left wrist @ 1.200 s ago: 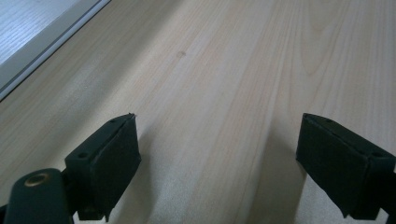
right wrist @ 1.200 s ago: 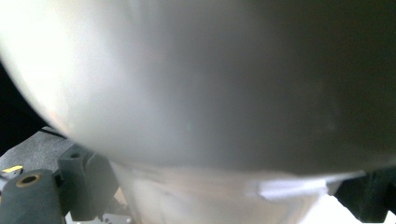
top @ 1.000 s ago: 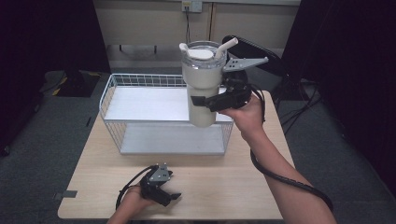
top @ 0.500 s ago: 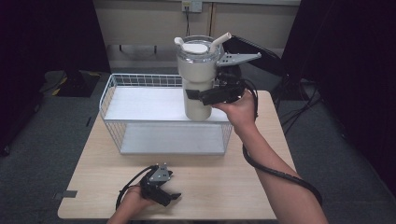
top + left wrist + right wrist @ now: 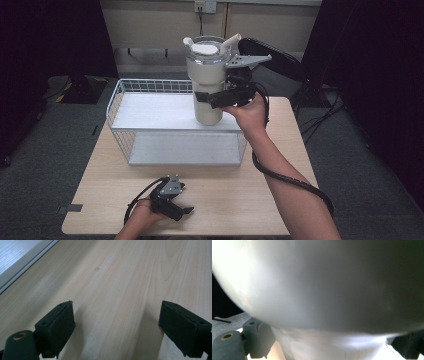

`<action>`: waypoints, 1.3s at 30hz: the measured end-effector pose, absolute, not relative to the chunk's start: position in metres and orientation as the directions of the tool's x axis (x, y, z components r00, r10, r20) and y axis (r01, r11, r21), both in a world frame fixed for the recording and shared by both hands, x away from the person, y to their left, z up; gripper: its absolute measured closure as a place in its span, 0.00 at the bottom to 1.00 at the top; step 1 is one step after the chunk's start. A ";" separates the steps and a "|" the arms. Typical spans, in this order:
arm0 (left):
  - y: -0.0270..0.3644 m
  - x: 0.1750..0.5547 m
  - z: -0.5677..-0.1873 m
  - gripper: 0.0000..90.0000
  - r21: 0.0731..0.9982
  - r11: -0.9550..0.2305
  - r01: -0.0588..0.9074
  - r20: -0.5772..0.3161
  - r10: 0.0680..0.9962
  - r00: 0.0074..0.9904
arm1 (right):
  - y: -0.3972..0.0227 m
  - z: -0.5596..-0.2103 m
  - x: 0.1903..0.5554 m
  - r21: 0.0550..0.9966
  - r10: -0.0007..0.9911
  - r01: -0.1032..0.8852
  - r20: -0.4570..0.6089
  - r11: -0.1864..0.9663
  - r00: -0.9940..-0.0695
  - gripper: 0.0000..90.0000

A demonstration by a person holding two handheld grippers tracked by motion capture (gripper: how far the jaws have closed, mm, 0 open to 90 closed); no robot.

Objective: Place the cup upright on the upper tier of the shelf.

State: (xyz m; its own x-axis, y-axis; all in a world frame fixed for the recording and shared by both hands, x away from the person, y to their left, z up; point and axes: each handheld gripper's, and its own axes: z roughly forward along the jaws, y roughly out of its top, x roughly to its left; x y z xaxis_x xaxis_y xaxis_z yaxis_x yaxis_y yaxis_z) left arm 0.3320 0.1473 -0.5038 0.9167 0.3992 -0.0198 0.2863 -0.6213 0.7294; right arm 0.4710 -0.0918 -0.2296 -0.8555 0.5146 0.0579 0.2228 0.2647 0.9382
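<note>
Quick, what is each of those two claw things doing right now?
Left gripper: open, holding nothing, low over the wooden table.
Right gripper: closed on the cream tumbler, held above the wire basket.

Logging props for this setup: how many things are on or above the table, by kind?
Tumbler: 1
Wire basket: 1
Hand-held gripper: 2, left hand-held gripper and right hand-held gripper
Total: 4

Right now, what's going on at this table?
A person's right gripper is clamped around a cream tumbler, holding it upright above the white wire basket; whether it touches the basket isn't clear. The left gripper rests open and empty on the wooden table near the front edge.
</note>
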 end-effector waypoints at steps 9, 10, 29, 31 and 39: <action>0.147 0.332 -0.504 0.14 0.730 -0.621 0.286 -0.019 0.400 0.916 | -0.086 -0.232 0.477 0.940 0.539 0.212 0.035 0.269 -0.841 0.11; 0.147 0.332 -0.504 0.14 0.730 -0.621 0.286 -0.019 0.400 0.916 | -0.086 -0.232 0.477 0.940 0.541 0.212 0.035 0.268 -0.840 0.11; 0.147 0.332 -0.504 0.14 0.730 -0.621 0.286 -0.019 0.400 0.916 | -0.082 -0.244 0.494 0.939 0.595 0.233 0.039 0.253 -0.803 0.10; 0.147 0.332 -0.504 0.14 0.730 -0.621 0.286 -0.018 0.400 0.916 | -0.082 -0.244 0.495 0.938 0.597 0.232 0.035 0.256 -0.801 0.10; 0.147 0.332 -0.504 0.14 0.730 -0.621 0.286 -0.019 0.400 0.916 | -0.080 -0.247 0.497 0.939 0.607 0.238 0.040 0.249 -0.794 0.10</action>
